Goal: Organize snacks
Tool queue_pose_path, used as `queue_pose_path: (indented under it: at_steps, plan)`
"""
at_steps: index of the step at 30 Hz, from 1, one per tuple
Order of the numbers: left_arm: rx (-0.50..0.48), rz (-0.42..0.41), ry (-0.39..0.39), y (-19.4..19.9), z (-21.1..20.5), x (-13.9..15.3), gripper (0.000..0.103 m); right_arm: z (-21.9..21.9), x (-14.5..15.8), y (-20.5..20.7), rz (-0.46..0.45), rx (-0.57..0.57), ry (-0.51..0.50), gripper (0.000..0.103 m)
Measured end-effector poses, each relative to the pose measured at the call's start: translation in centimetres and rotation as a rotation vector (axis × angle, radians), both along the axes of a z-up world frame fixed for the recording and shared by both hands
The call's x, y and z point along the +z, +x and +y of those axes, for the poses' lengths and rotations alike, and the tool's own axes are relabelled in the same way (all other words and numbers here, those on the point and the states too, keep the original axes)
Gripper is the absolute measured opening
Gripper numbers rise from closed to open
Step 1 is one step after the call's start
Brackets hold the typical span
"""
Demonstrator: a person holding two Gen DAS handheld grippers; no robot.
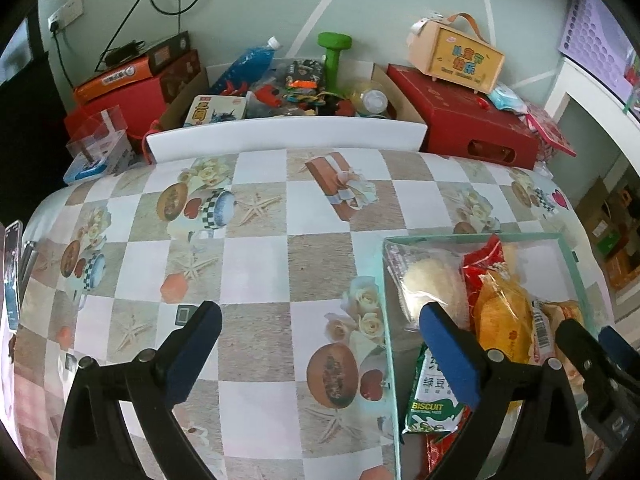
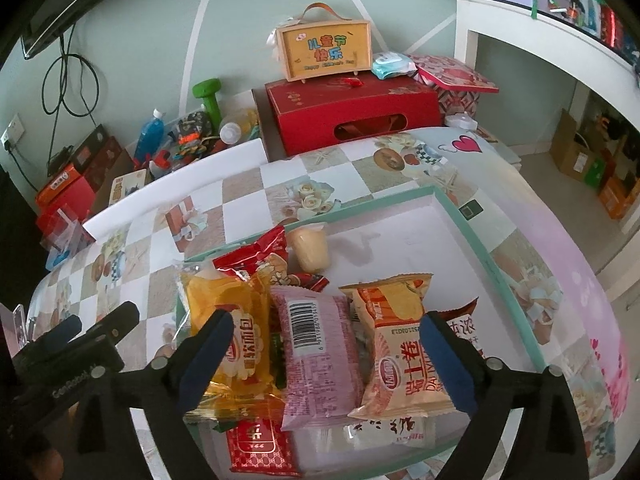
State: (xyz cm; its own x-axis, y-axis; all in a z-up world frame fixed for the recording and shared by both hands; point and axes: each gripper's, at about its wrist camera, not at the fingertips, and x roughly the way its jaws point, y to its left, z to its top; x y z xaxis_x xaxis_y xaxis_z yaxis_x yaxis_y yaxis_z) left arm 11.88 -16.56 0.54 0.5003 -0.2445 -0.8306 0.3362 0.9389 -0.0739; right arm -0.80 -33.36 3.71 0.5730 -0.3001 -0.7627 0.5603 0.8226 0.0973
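Snacks lie piled in a shallow tray with a pale green rim (image 2: 472, 224) on our patterned table (image 1: 256, 256). Going left to right in the right wrist view, we see a yellow bread packet (image 2: 228, 320), a pink packet with a barcode (image 2: 316, 356) and an orange roll packet (image 2: 400, 344), with a jelly cup (image 2: 310, 248) behind them. Our right claw (image 2: 324, 356) stands wide open over these packets, gripping nothing. Only the left wrist view shows a green biscuit packet (image 1: 434, 396) and a pale round cake in clear wrap (image 1: 430, 284). There our left claw (image 1: 320, 356) is also spread wide and empty, one finger over bare cloth, the other over the tray's left edge. Lower packets are half buried, and their labels are hard to read.
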Motion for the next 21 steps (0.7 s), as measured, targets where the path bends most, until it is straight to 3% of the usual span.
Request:
queue_pose_path:
  at_steps: [8,21]
  plan:
    - [0.001,0.024,-0.017,-0.2,0.8,0.1,0.099,0.5,0.1,0.1,0.008,0.013,-0.033,0.103]
    - [0.039,-0.049,0.013,-1.9,1.9,2.1,0.099,2.6,0.8,0.5,0.013,0.059,-0.071,0.103]
